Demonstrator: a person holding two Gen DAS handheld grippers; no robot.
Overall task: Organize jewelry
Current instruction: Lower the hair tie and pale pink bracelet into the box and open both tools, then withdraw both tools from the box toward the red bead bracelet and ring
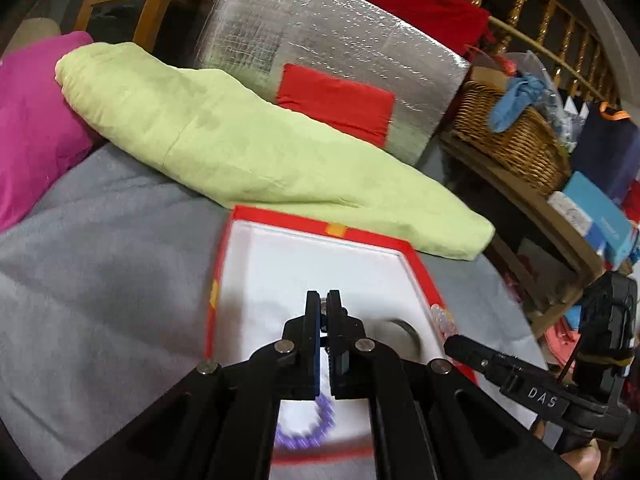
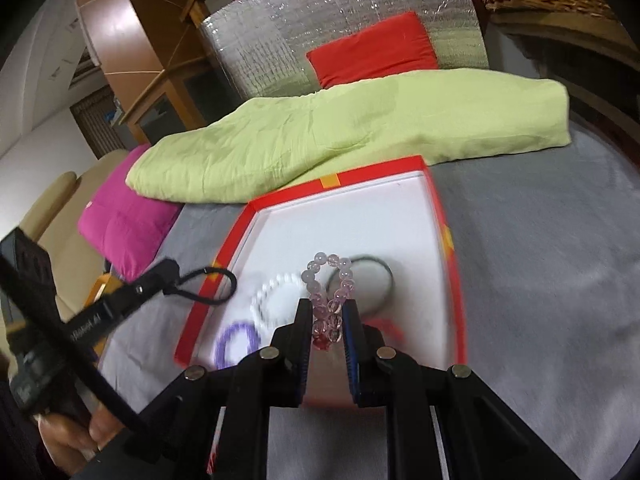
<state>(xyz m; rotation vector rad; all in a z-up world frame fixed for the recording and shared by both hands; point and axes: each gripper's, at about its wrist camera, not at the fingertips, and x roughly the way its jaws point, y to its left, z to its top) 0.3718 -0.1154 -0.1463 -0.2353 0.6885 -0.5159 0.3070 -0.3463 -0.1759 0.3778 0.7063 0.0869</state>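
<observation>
Right tool [image 2: 327, 322] pinching a pink translucent bead bracelet [image 2: 329, 296] above the red shallow box with white lining [image 2: 436, 208].
Purple bead bracelet [image 2: 236, 342], white bead bracelet [image 2: 276, 300] and dark bangle [image 2: 380, 280] already lie inside; seemingly the last piece. Left tool [image 1: 323, 308] hovers nearly shut, apparently empty.

Indoor light, moderate, soft, no hard shadows. Specular sparkle on the silver foil panel [image 1: 332, 60]. White floor of the red box [image 2: 436, 200] is near blown out. Motion blur smears the purple bracelet [image 1: 308, 424] and the box's near rim in both views; the white bracelet [image 2: 276, 300] is streaked. Strong fisheye bowing and black vignette at the corners. Grey blanket [image 1: 100, 260] is soft, low in detail.
</observation>
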